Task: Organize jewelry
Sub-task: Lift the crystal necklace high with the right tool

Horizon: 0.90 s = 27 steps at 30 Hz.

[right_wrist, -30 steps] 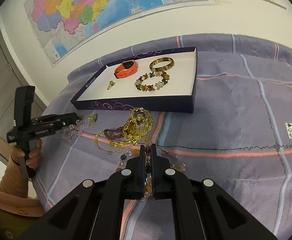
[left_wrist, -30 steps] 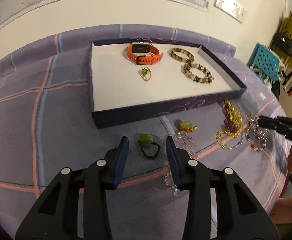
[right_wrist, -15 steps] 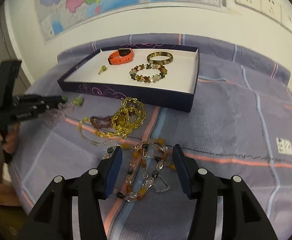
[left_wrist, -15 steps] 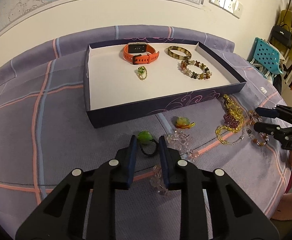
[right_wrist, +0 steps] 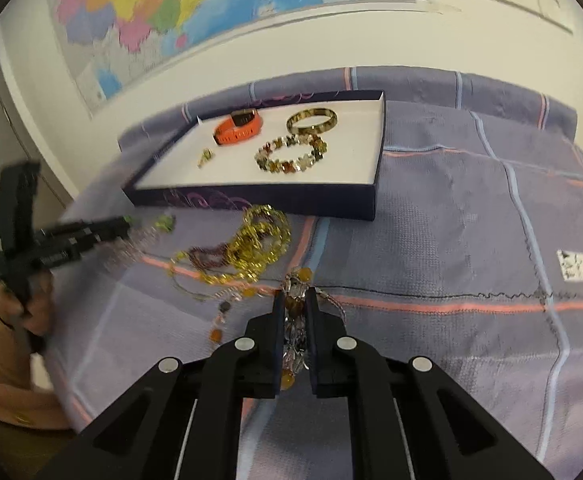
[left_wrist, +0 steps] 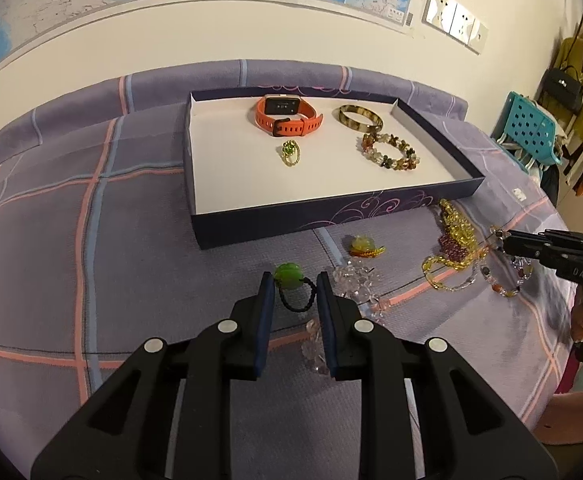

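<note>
We see, at upper centre of the left wrist view, a shallow dark tray [left_wrist: 331, 216] with a white floor holding an orange watch [left_wrist: 287, 116], a tortoiseshell bangle [left_wrist: 360, 118], a green-stoned ring [left_wrist: 290, 153] and a beaded bracelet [left_wrist: 390, 151]. Its left half lies bare. Below the tray, on the purple plaid bed cover [left_wrist: 91, 260], lie a green-bead cord loop [left_wrist: 293, 284], clear crystals [left_wrist: 355, 280] and, at right, tangled yellow and maroon chains [left_wrist: 453, 240]. The left tongs [left_wrist: 291, 292], partly open, flank the cord loop without visibly gripping it. In the right wrist view, the right tongs [right_wrist: 294, 312] are nearly closed, pinching an amber-and-crystal necklace [right_wrist: 296, 320] at lower centre.
</note>
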Available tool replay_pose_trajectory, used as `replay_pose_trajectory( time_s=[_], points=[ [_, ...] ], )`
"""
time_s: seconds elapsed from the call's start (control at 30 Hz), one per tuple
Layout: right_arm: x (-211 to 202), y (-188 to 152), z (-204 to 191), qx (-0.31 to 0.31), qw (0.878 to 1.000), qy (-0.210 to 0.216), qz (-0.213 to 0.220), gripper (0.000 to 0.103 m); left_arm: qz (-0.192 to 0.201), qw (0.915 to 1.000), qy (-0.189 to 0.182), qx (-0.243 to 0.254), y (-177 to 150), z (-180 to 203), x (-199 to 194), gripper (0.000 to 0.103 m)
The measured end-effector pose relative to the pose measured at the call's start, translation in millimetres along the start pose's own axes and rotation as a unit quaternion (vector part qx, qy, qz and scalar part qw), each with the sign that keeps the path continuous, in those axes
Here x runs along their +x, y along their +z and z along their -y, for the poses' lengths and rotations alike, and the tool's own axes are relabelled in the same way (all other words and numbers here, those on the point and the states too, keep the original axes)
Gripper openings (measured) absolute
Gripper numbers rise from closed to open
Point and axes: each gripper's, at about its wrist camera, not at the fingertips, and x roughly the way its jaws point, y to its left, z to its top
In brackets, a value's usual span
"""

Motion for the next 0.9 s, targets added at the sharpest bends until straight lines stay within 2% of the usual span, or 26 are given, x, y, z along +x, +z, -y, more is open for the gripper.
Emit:
replay_pose_trajectory(
  time_s=[0.27, 0.43, 0.53, 0.9],
  points=[
    [-27.5, 13.9, -2.6, 0.020, 0.998, 0.048, 0.038, 0.008, 0.017, 0.9998, -0.008, -0.002, -0.1, 1.7, -15.3, 0.022],
    [-39.8, 23.6, -12.8, 0.005, 0.997, 0.045, 0.056, 0.008, 0.024, 0.9996, -0.012, 0.003, 0.2, 6.2, -20.8, 0.022],
    [-46.7, 27.8, -12.0, 0.015, 0.995, 0.071, 0.068, 0.008, 0.029, 0.9995, -0.014, 0.002, 1.0, 7.2, -24.4, 0.022],
    [-74.8, 46.6, -21.8, 0.007, 0.989, 0.094, 0.113, 0.008, 0.034, 0.9992, -0.019, -0.002, 3.5, 6.5, -29.0, 0.022]
  ],
)
